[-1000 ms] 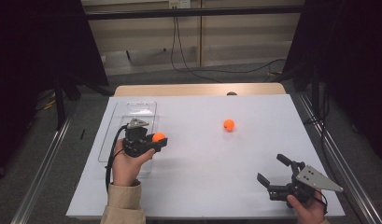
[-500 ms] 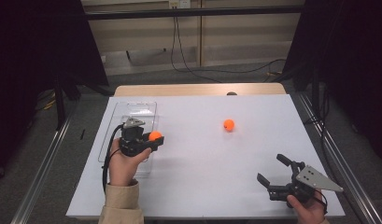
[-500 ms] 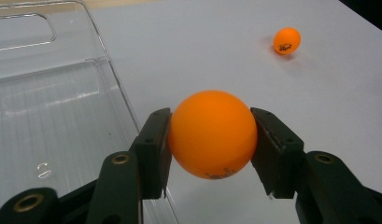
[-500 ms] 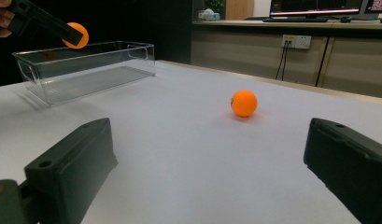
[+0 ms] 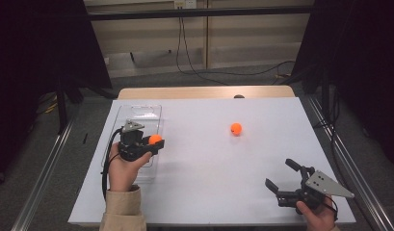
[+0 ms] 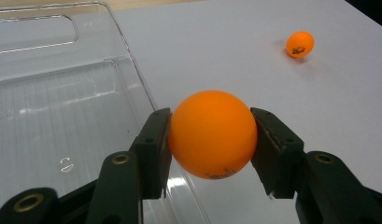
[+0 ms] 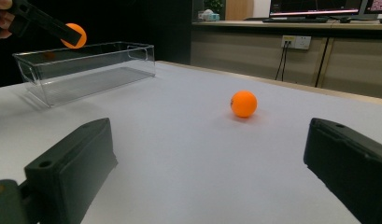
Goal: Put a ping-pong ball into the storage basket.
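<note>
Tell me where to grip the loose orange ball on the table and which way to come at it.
Grip the loose ball across its widest middle, coming from above or the right gripper's side: it is round, rests alone on the white table, clear all around.

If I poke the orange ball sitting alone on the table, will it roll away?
Probably yes. The loose orange ball is round and smooth, on a flat white table with nothing beside it to stop it. It looks like a ping-pong ball, so likely very light: a soft poke could send it far.

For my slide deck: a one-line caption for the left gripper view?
Left gripper clamps an orange ball above the clear bin's edge; second ball waits beyond.
</note>
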The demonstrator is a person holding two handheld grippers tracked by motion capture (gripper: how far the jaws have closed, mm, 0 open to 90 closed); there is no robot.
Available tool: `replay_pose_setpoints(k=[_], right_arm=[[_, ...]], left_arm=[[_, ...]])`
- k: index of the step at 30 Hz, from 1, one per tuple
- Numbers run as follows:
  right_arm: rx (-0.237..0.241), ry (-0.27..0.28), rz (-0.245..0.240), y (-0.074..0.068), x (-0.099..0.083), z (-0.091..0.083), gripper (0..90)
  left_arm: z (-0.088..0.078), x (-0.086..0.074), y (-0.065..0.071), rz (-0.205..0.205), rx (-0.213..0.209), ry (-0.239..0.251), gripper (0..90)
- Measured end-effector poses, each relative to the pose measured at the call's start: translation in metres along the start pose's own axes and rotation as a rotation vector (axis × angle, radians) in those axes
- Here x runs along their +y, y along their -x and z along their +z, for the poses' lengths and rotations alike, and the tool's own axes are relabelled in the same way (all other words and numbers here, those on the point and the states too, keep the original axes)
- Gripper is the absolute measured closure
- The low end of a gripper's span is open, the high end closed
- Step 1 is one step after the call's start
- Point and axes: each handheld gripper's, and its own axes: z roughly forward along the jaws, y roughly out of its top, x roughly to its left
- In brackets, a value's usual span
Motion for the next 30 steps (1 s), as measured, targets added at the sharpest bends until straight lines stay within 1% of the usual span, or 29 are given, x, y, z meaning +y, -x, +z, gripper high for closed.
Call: replay_pose_setpoints(k=[8, 11, 23, 24, 30], right_arm=[[0.002, 0.000, 0.001, 0.000, 0.000, 0.000, 1.4], [0.001, 0.002, 0.001, 0.001, 0.000, 0.000, 1.4], [0.002, 0.003, 0.003, 0.000, 0.000, 0.000, 1.4], [0.001, 0.003, 0.002, 0.000, 0.000, 0.000, 1.3], [0.002, 0.003, 0.002, 0.000, 0.000, 0.000, 1.3]], left_arm=[[-0.003, -0.001, -0.003, -0.009, 0.012, 0.005, 51.0], [-0.003, -0.001, -0.005, -0.002, 0.018, 0.003, 51.1], [-0.004, -0.003, -0.009, -0.006, 0.035, 0.008, 51.0], [-0.004, -0.003, -0.010, -0.001, 0.038, 0.005, 51.0], [-0.004, -0.005, -0.013, -0.010, 0.046, 0.009, 51.0]])
